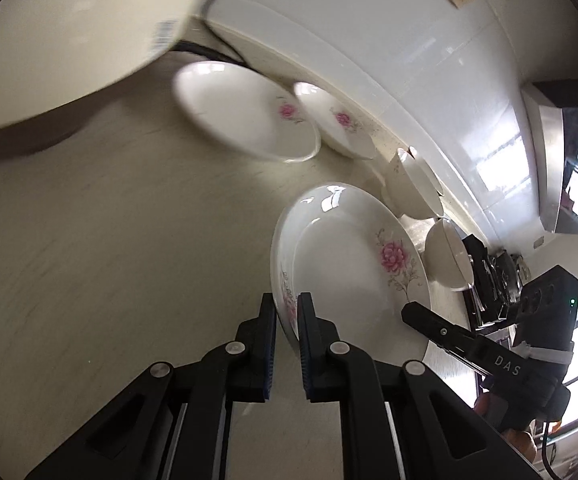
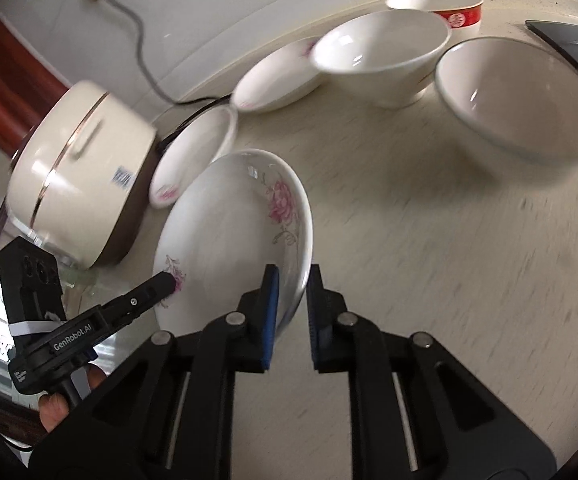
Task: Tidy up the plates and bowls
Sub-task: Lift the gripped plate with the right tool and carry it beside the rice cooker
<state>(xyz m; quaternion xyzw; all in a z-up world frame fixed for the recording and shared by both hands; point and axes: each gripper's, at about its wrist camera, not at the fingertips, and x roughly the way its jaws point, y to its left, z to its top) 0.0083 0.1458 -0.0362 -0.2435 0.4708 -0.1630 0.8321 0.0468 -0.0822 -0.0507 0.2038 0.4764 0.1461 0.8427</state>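
Over the counter [image 2: 429, 240], both tools pinch opposite rims of one flowered plate [image 1: 349, 264].

White letters "DAS" stand on the black body of the right tongs [image 1: 417, 314], seen from the left wrist. "GenRobot.AI" stands in white on the body of the left tongs [image 2: 167, 282]. The barcode sticker on the cream rice cooker [image 2: 81, 176] and the red mark on the red-banded bowl [image 2: 445, 8] are too blurred to read.

Your flowered plate [image 2: 229, 236] is glossy glazed ceramic, as are the far white bowls [image 2: 381, 56]. The worktop [image 1: 109, 240] looks matt with a faint streaked grain. Your gripper fingers [image 1: 267, 344] are matt black plastic; the wall tiles [image 1: 389, 40] shine.
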